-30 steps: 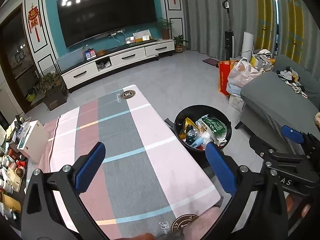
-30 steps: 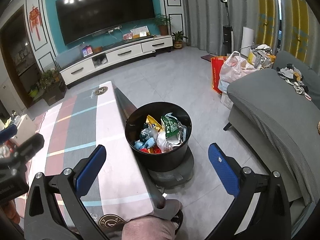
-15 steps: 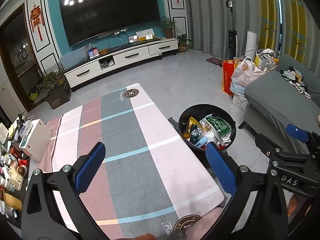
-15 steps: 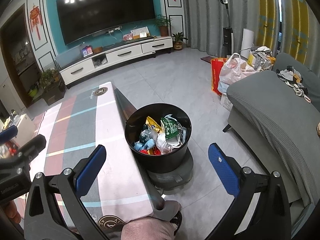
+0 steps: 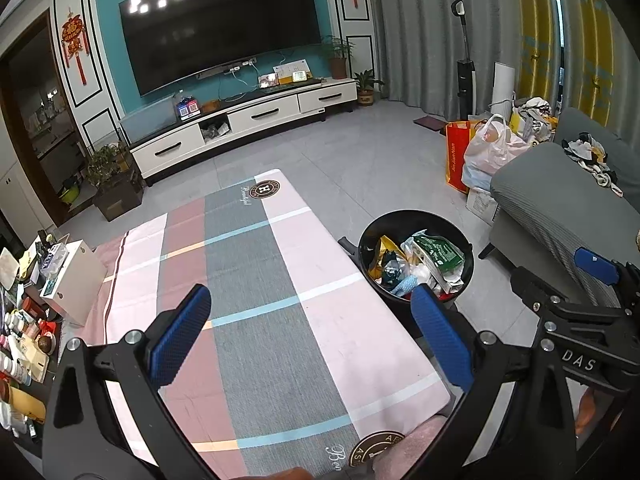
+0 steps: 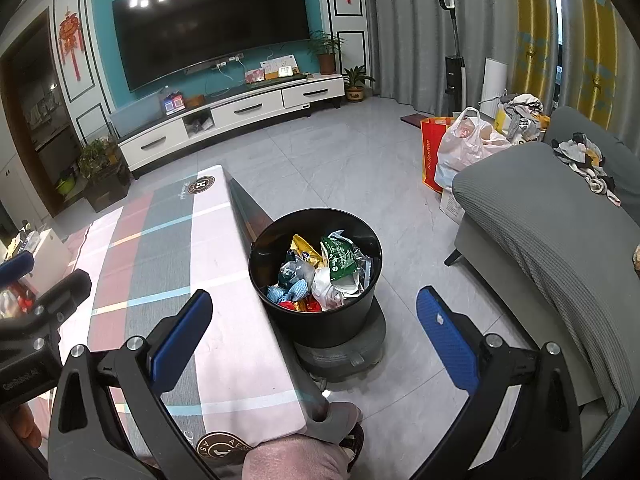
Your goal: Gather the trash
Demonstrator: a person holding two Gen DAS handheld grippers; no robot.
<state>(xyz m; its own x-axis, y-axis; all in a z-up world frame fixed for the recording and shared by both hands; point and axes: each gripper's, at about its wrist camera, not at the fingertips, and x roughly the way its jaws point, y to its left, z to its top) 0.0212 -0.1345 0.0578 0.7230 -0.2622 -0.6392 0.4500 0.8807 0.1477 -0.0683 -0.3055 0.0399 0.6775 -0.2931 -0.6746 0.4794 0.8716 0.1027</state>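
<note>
A black trash bin [image 6: 324,328] stands on the floor against the right side of the low table [image 6: 160,260]. It is filled with wrappers: a green packet [image 6: 340,260], a yellow one, blue and white scraps. My right gripper [image 6: 314,340] hovers open just short of the bin, with nothing between its blue pads. My left gripper [image 5: 310,336] hangs open and empty over the striped tablecloth [image 5: 248,280]. From the left wrist the bin [image 5: 416,213] sits to the right, and the right gripper [image 5: 580,320] shows at the frame's right edge.
A grey sofa [image 6: 540,220] lies right of the bin, with shopping bags [image 6: 460,148] behind it. A white box [image 5: 76,280] and small clutter [image 5: 24,340] crowd the table's left end. A TV cabinet [image 5: 248,116] lines the far wall. A person's knee [image 6: 296,460] shows below.
Almost nothing: the left wrist view has drifted slightly, so the bin sits a little further right in it. Both grippers stay open and empty.
</note>
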